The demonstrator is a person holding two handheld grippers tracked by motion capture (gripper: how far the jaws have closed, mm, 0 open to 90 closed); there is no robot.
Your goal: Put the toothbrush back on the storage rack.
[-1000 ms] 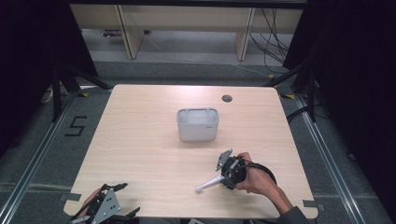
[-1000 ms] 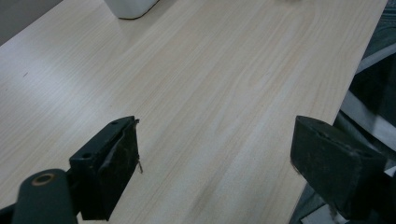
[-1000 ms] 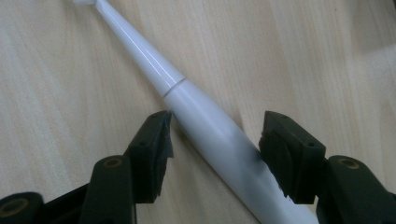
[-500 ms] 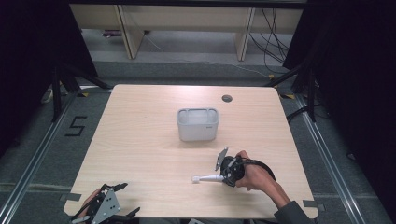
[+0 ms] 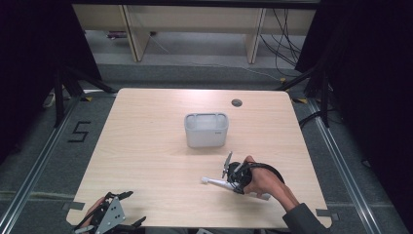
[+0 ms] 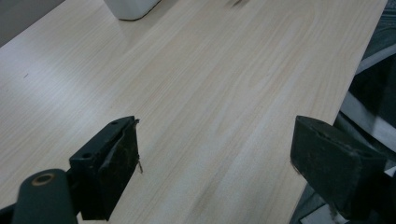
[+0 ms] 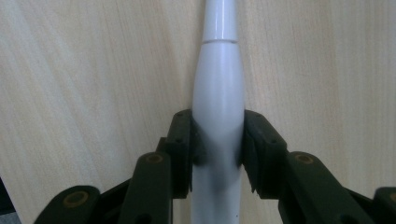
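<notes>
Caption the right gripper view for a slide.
Right gripper clamped on a white tapered handle above the pale wooden table.

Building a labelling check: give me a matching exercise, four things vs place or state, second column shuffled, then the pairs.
Things:
1. left gripper
2. right gripper
3. white container
4. round dark hole

Place or state:
A. middle of the table
B. jaws wide apart over bare wood
C. far edge of the table top
D. jaws closed on a white handle

Pairs: 1-B, 2-D, 3-A, 4-C
</notes>
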